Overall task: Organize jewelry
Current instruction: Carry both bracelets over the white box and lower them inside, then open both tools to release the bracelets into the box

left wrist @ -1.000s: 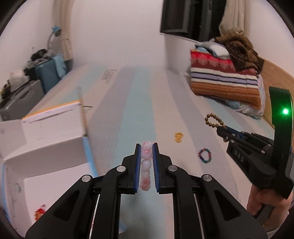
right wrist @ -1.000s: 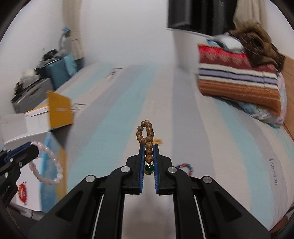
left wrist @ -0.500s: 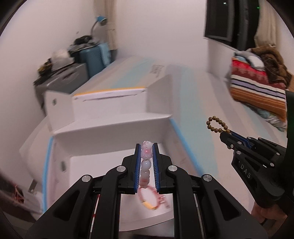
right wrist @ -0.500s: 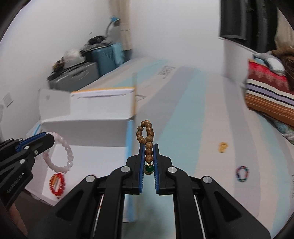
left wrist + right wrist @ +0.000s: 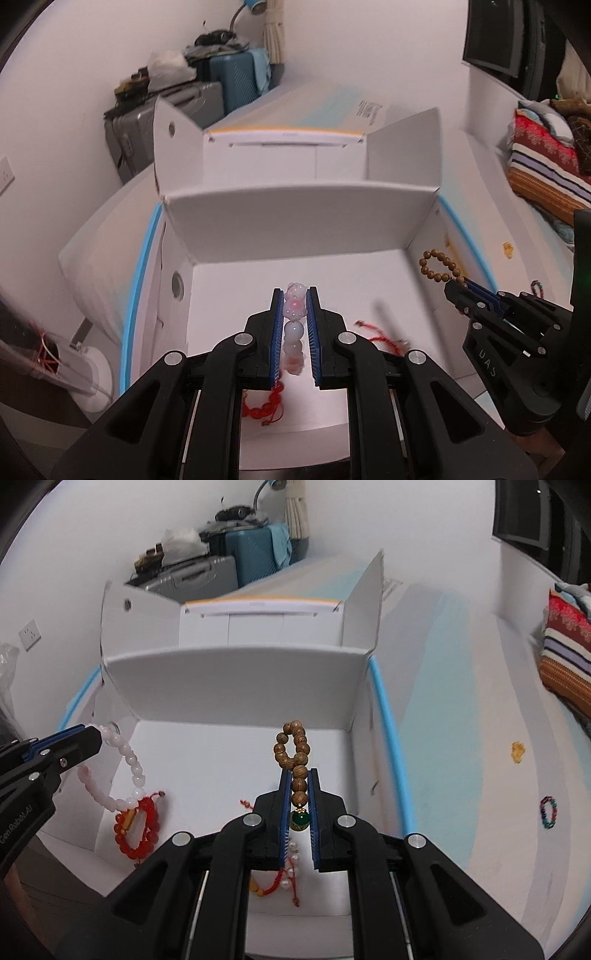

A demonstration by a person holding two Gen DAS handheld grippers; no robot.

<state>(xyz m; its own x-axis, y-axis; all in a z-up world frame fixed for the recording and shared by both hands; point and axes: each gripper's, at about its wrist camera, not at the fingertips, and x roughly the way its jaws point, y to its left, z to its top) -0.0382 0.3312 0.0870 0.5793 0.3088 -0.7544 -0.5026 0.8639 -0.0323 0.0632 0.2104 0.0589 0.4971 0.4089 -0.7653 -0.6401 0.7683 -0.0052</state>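
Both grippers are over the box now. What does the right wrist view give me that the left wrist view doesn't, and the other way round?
Only the right wrist view: the whole red bead bracelet on the box floor, and the pink bracelet hanging as an open loop from the left gripper.

Only the left wrist view: the wooden bracelet seen from the side, sticking out of the right gripper.

Both: the open white box, the yellow piece and the multicoloured bracelet on the bed.

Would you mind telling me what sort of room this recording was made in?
Most likely a bedroom at home. A striped mattress serves as the work surface, folded blankets are stacked along the wall, and suitcases stand in the corner.
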